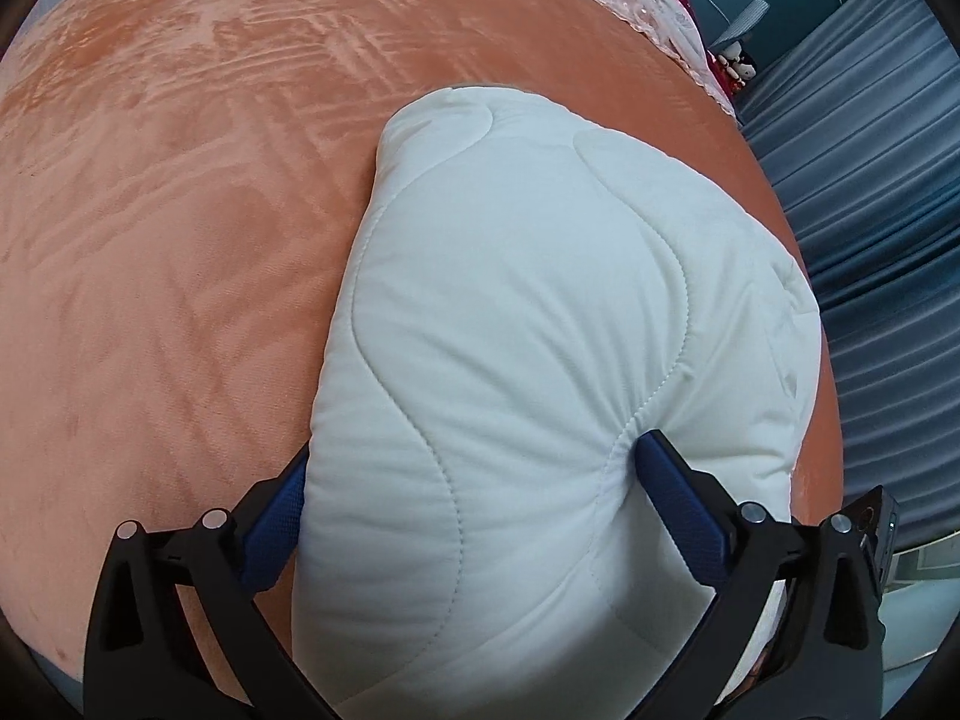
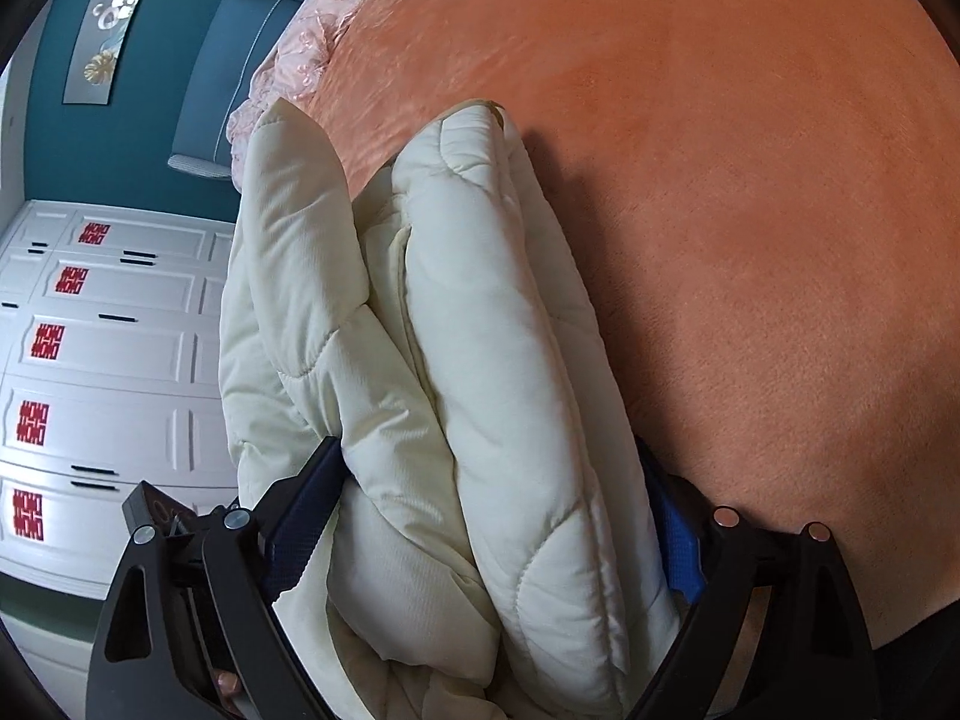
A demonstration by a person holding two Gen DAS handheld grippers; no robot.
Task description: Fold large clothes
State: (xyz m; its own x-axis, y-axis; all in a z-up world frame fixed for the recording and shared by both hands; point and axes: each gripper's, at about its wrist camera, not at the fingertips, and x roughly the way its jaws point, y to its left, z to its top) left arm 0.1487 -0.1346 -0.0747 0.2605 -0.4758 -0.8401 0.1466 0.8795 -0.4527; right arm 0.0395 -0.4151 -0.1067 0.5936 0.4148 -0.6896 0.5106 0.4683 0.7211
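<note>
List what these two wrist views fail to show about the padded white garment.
- Left wrist: the white quilted garment bulges between the left gripper fingers, hiding their tips and its underside.
- Right wrist: the right gripper clamps stacked folds; lower ends cut off by the frame edge.

You get soft, even daylight in both views, bright with no harsh glare. In the right wrist view the folded quilted jacket [image 2: 456,324] throws a diffuse shadow rightward onto the orange bedspread [image 2: 750,210], so light arrives from your left there. The white wardrobe [image 2: 108,354] looks slightly washed out. Fisheye bending curves the bedspread [image 1: 180,240] edges strongly, dark vignette fills the corners, and focus stays sharp throughout.
</note>
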